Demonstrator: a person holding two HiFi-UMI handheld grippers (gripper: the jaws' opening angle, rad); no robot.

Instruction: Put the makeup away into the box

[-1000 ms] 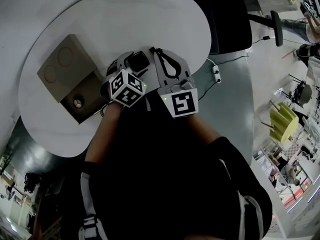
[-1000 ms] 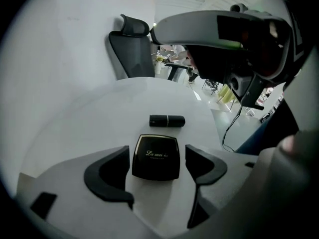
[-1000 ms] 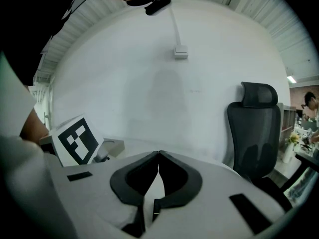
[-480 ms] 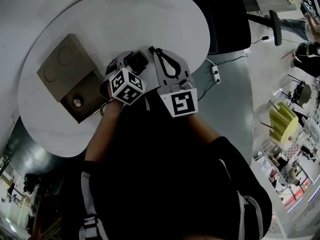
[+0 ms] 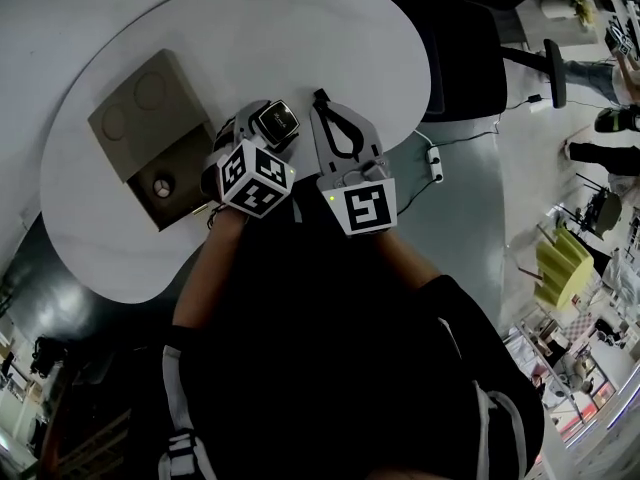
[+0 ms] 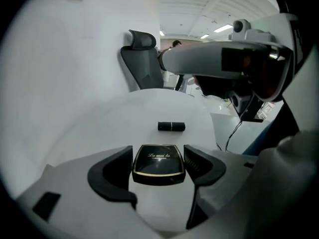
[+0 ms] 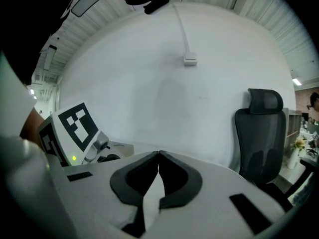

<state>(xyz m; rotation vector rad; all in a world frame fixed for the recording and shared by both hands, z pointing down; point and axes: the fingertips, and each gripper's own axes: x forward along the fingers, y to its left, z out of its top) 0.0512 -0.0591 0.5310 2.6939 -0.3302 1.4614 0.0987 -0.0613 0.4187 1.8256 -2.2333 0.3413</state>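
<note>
Compact [image 5: 276,122] turned in left hand-held gripper [image 6: 158,152]; box [image 5: 128,120] holds round item [image 5: 160,185]

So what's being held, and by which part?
The black compact, gripped by its opposite sides in the left gripper; the right gripper is shut, empty.

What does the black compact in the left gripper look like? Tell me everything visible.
The compact is a flat, rounded-square black case, glossy, with a thin gold rim and gold script on its closed lid. It lies level, lid up, clamped by its two sides between the left gripper's jaws, over the white table.
</note>
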